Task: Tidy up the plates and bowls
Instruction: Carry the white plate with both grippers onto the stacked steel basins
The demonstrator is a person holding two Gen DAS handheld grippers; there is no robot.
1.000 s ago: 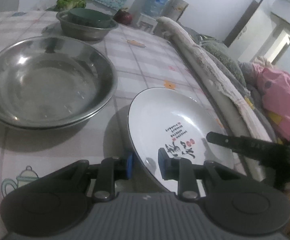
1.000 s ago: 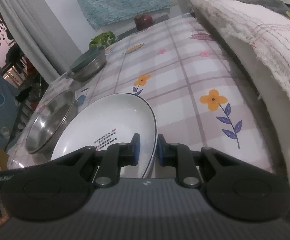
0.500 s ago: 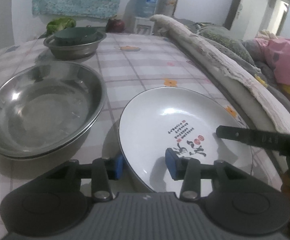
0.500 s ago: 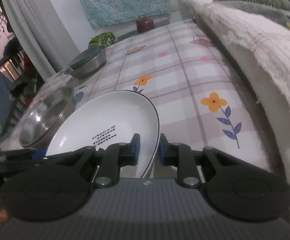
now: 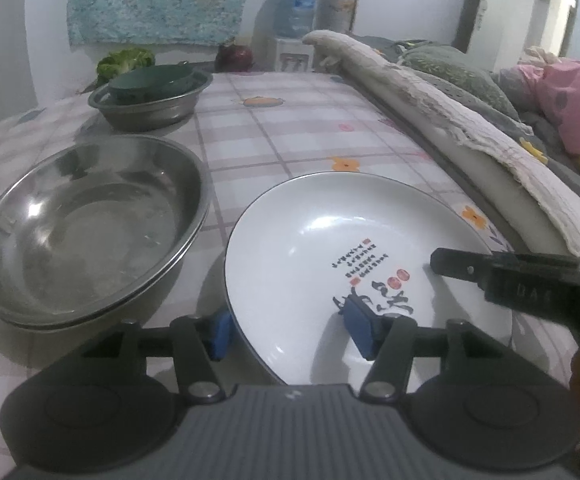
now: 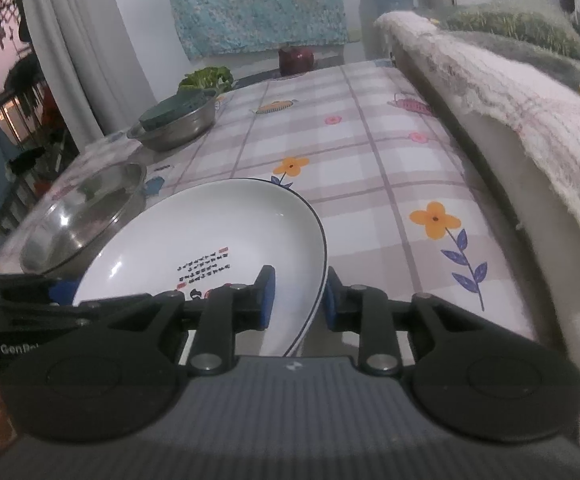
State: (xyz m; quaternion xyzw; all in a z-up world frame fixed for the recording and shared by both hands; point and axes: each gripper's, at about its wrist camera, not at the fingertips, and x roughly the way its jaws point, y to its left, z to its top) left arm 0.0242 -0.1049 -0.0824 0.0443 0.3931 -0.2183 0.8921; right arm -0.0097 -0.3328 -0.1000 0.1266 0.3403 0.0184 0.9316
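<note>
White plate (image 5: 329,248) is seen lying on the checked tablecloth (image 5: 290,136), just beside the large steel basin (image 5: 90,224). Its near rim is straddled by the left gripper (image 5: 290,330), whose jaws have just been opening and stand clear. The right gripper (image 6: 298,298), also just opening, brackets the opposite rim, pads barely apart from it. Curtains (image 6: 82,40) appear only in the right wrist view.

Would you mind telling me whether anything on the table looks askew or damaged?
Nothing looks damaged or spilled. The white plate sits tilted in the right wrist view, its rim between the right gripper's just-opening jaws. The steel basin beside it sits flat, as does the far bowl.
</note>
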